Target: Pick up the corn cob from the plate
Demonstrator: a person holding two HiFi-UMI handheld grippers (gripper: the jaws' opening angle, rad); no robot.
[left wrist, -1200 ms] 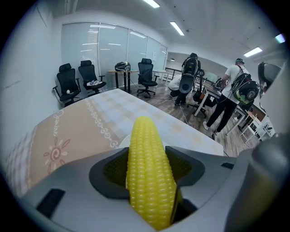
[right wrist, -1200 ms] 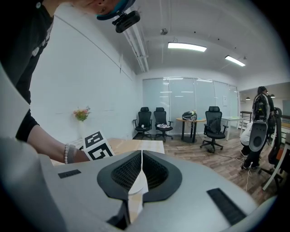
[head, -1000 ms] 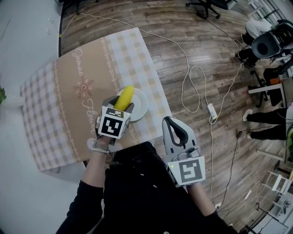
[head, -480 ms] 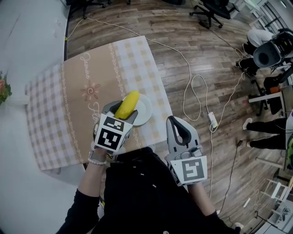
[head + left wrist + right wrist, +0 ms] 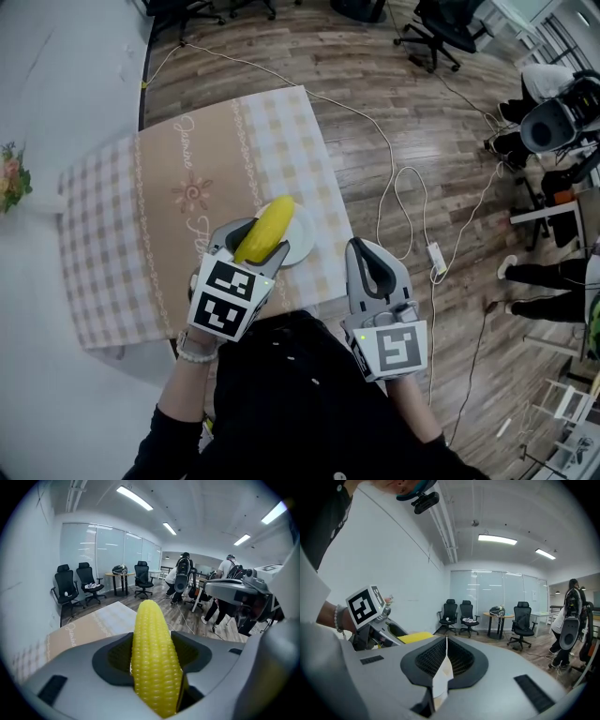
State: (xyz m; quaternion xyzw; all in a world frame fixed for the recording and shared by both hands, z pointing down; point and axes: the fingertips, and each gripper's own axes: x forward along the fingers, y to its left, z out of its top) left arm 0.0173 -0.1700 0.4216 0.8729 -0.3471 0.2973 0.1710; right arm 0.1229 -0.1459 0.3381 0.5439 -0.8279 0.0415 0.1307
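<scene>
A yellow corn cob (image 5: 264,229) is clamped in my left gripper (image 5: 246,246), lifted clear of the white plate (image 5: 298,242) and tilted up and forward. In the left gripper view the corn cob (image 5: 153,658) fills the gap between the jaws and sticks out past them. My right gripper (image 5: 367,267) hangs off the table's right side, jaws closed together with nothing between them. In the right gripper view the right gripper (image 5: 445,665) points level into the room, and the corn cob (image 5: 416,637) shows as a yellow sliver at the left.
The plate rests near the front right corner of a table with a checked tan cloth (image 5: 187,197). A white cable and power strip (image 5: 434,255) lie on the wood floor to the right. Office chairs (image 5: 433,23) and people stand farther off.
My left gripper has lifted the corn cob up off the plate and tilted it more upright. The right gripper has stayed about where it was.
</scene>
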